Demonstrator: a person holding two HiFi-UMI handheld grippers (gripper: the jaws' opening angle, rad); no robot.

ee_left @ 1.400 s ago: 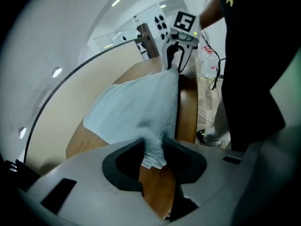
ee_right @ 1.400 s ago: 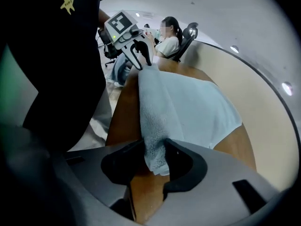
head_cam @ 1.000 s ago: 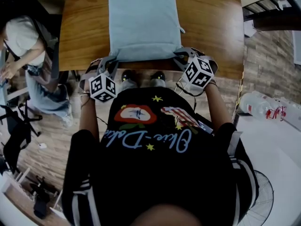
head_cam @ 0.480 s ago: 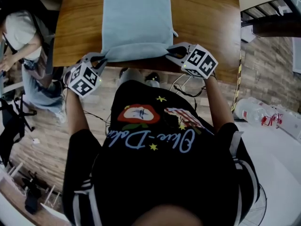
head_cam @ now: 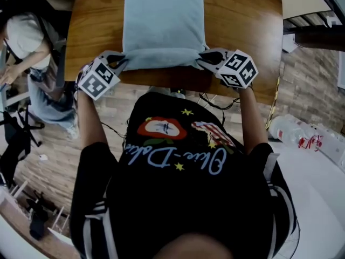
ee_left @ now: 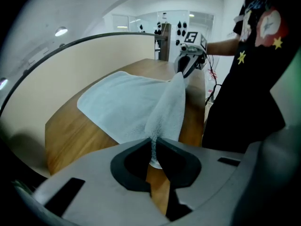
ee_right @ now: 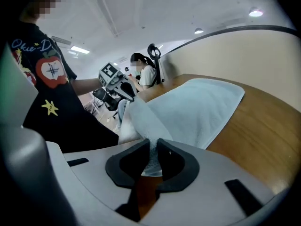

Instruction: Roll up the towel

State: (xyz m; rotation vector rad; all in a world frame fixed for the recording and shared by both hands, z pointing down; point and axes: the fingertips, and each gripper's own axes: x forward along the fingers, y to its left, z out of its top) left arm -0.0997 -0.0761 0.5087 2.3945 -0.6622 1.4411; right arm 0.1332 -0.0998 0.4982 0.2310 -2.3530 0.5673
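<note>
Slippage looked likeliest: the left gripper (head_cam: 121, 62) and right gripper (head_cam: 204, 60) each pinched only a near corner of the towel (head_cam: 161, 20) spread on the table (head_cam: 242, 20), so uneven pulling could skew the roll.

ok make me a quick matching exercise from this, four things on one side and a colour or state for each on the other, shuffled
Things
1. towel
2. left gripper
3. right gripper
4. table

Colour or state
a. brown wood
b. shut on the towel's near corner on the person's right
c. light blue, near edge raised off the surface
d. shut on the towel's near corner on the person's left

Pairs: 1-c, 2-d, 3-b, 4-a
</note>
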